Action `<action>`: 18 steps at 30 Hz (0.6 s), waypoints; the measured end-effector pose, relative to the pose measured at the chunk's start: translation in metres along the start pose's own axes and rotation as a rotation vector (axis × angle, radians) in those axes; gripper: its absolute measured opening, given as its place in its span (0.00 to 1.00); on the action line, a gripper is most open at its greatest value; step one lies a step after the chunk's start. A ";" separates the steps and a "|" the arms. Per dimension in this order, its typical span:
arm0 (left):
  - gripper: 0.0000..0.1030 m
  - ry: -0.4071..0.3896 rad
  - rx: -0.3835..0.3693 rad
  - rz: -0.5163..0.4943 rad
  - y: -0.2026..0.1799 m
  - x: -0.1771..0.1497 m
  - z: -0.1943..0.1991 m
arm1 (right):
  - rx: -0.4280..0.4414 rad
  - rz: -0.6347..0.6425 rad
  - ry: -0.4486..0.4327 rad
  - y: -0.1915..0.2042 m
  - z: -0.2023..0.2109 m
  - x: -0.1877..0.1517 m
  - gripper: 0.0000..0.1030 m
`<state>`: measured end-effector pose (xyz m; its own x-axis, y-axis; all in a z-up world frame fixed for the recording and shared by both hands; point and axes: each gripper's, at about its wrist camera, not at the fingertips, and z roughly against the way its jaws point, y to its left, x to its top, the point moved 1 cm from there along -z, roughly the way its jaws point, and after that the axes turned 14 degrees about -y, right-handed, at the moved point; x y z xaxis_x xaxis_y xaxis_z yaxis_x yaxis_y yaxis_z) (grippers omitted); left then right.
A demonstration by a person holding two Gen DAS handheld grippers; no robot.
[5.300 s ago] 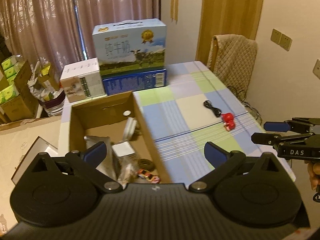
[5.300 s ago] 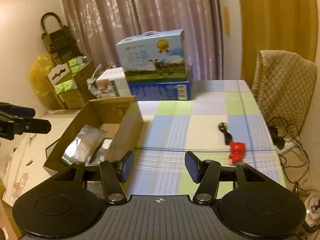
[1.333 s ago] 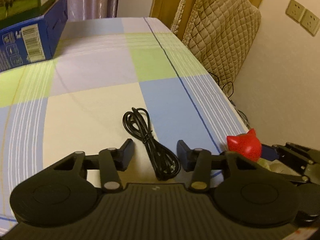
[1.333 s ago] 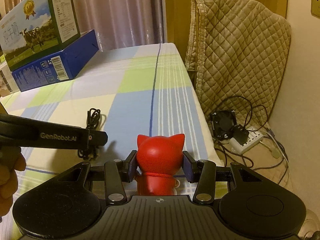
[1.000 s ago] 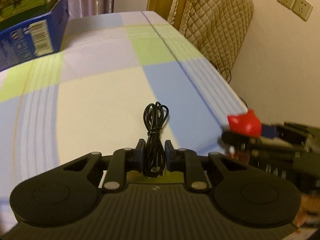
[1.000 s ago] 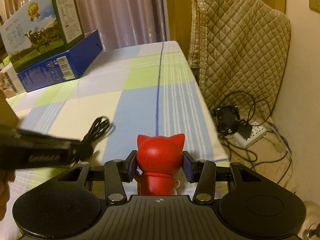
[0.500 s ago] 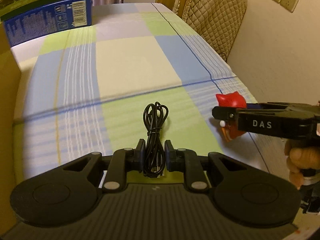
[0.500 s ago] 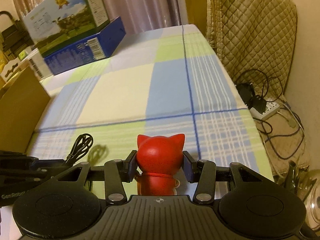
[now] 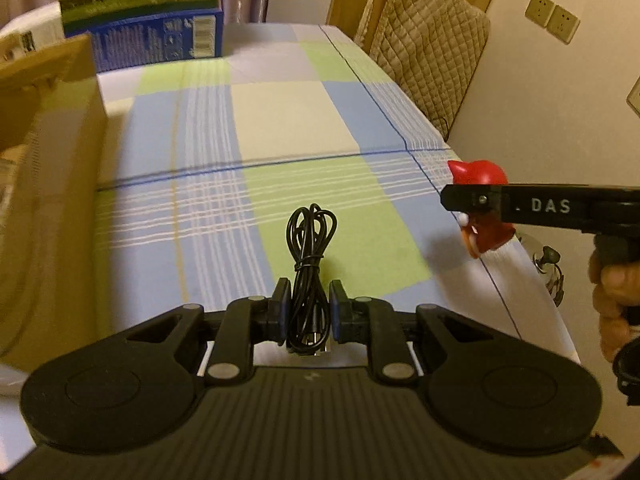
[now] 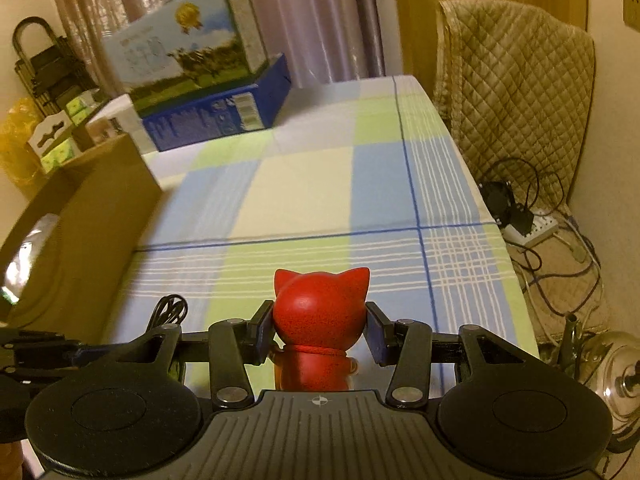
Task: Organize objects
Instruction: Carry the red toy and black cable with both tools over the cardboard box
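My left gripper (image 9: 307,309) is shut on a coiled black cable (image 9: 309,258) and holds it above the checked tablecloth (image 9: 280,128). My right gripper (image 10: 320,330) is shut on a red cat figurine (image 10: 320,312), also held off the table. In the left wrist view the figurine (image 9: 480,176) and right gripper show at the right, over the table's right edge. In the right wrist view the cable's loop (image 10: 170,308) and left gripper show at the lower left. The open cardboard box (image 9: 44,184) stands on the left.
A blue carton (image 10: 216,112) with a milk carton (image 10: 184,48) on it stands at the table's far end. A chair with a quilted cover (image 10: 516,92) is at the right. A power strip and wires (image 10: 532,228) lie on the floor.
Both grippers have drawn back toward the near end of the table and the cardboard box, each still holding its object. The box side now shows closer on the left.
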<state>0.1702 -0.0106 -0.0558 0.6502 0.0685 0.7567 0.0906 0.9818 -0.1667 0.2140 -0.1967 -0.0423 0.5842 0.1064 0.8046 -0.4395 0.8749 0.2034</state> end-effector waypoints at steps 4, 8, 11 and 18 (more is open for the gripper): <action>0.15 -0.023 0.009 0.008 0.004 0.005 0.024 | 0.008 0.024 -0.023 0.021 0.024 0.007 0.42; 0.15 -0.045 0.016 0.008 0.008 0.008 0.048 | 0.011 0.045 -0.043 0.043 0.045 0.012 0.42; 0.15 -0.055 0.020 0.013 0.012 0.008 0.065 | 0.013 0.048 -0.052 0.057 0.058 0.011 0.42; 0.15 -0.083 0.023 0.009 0.020 0.005 0.103 | 0.037 0.050 -0.058 0.089 0.082 0.003 0.42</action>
<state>0.0974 0.0278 0.0093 0.5858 0.0909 0.8053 0.0670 0.9848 -0.1599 0.1206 -0.1571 0.0245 0.5205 0.1214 0.8452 -0.4928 0.8511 0.1812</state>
